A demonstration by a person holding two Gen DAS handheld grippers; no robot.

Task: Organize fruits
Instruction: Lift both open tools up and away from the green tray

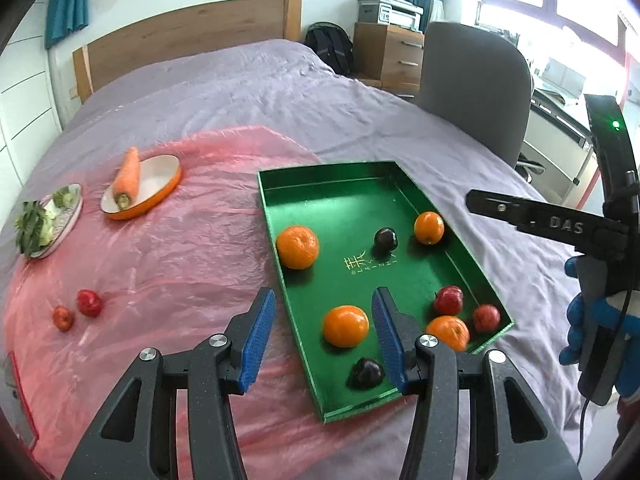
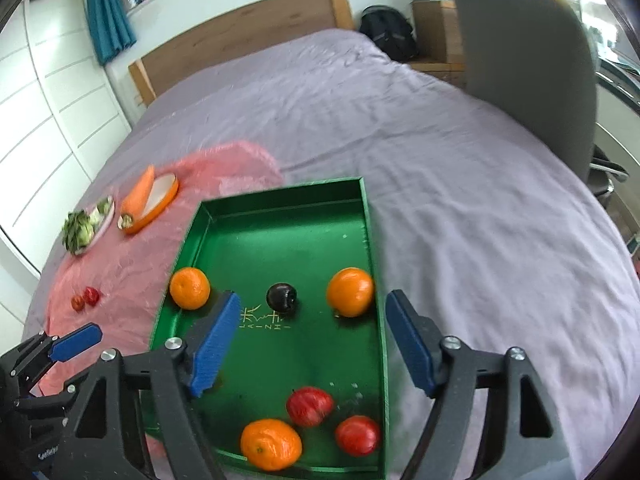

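On a creased lilac bedspread (image 1: pixel 248 92): green glossy rectangular tray (image 1: pixel 344 200), thin upright walls, gold print on its floor. Inside, dimpled round oranges (image 1: pixel 298 247), smooth red apples (image 1: pixel 449 300), two dark shiny plums (image 1: pixel 385 239). At 9 o'clock of the tray, crinkled pink plastic sheet (image 1: pixel 168 248) bearing two small red fruits (image 1: pixel 89 302), an orange-rimmed oval dish (image 1: pixel 160 192) with a tapered carrot (image 1: pixel 128 178), a plate of leafy greens (image 1: pixel 40 224). Left gripper (image 1: pixel 322 332) tilted downward over the tray's near edge, ribbed blue pads apart, gripping nothing. Right gripper (image 2: pixel 312 344) likewise angled down, jaws wide, empty; blue-gloved hand (image 1: pixel 592 320) at 3 o'clock.
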